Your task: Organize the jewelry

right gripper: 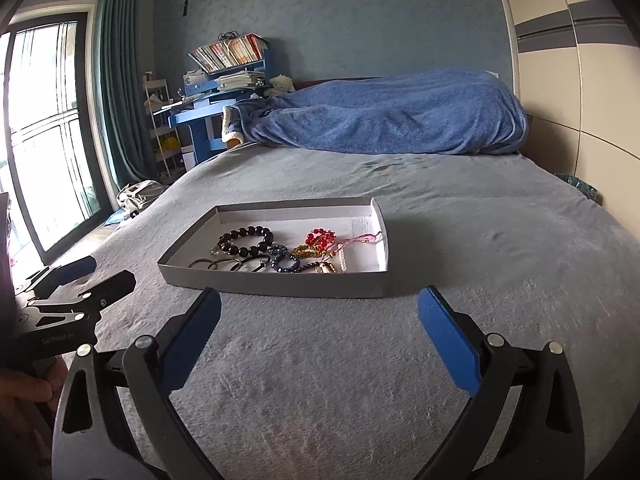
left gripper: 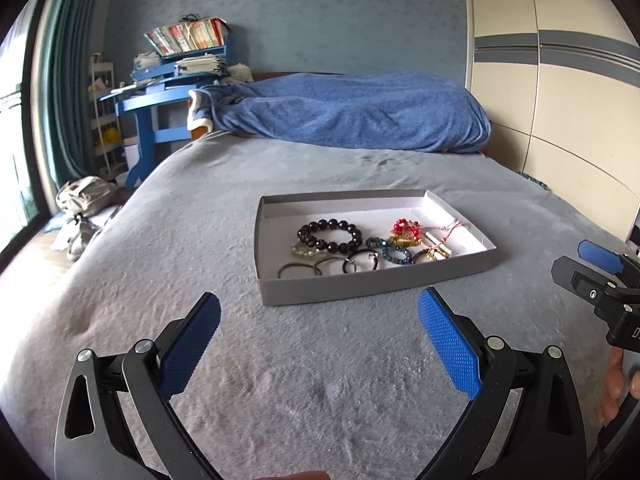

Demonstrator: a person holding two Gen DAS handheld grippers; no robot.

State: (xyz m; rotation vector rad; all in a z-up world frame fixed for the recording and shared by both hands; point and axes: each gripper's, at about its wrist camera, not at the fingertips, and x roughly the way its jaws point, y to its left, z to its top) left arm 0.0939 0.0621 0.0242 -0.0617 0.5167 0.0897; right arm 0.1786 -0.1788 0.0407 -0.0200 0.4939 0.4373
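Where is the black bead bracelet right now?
The black bead bracelet lies in the grey tray on the bed, left of the red beads and behind the dark hair ties.

I am in a home bedroom: grey-covered bed (right gripper: 440,208), blue blanket (right gripper: 392,120), cluttered blue desk (right gripper: 208,120), curtained window (right gripper: 48,128), wardrobe (right gripper: 580,80).

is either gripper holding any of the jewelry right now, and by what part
Nothing is held. The left gripper and right gripper both hover with jaws open over the bed, short of the tray where the jewelry lies.
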